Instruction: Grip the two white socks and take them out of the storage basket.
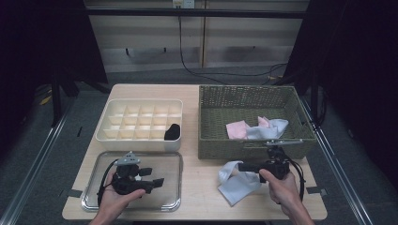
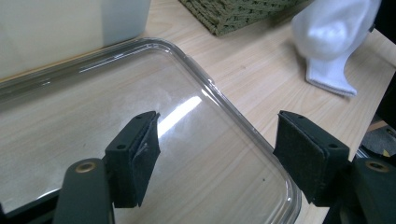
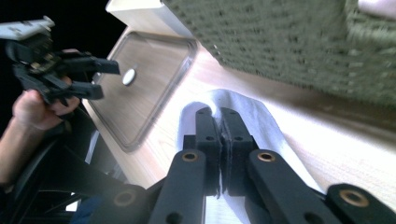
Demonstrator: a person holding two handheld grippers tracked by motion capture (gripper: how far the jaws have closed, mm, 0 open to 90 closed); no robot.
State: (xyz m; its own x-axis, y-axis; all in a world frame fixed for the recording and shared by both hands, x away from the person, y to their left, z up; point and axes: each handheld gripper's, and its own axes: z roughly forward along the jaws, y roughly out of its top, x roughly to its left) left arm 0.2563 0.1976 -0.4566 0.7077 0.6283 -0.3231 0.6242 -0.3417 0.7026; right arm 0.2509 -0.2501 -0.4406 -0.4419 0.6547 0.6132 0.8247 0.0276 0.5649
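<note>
Right gripper (image 1: pixel 243 166) clamped on the white fabric sock (image 1: pixel 237 183), lying on the light wooden table (image 1: pixel 202 197) in front of the green wicker basket (image 1: pixel 253 145). Left gripper (image 1: pixel 155 176) released, empty, above the clear plastic tray (image 1: pixel 173 161). Best: keep the pinch firm and lay the sock flat.

White sock (image 1: pixel 237 180), limp, partly folded, on table before wicker basket (image 1: pixel 253 150)
</note>
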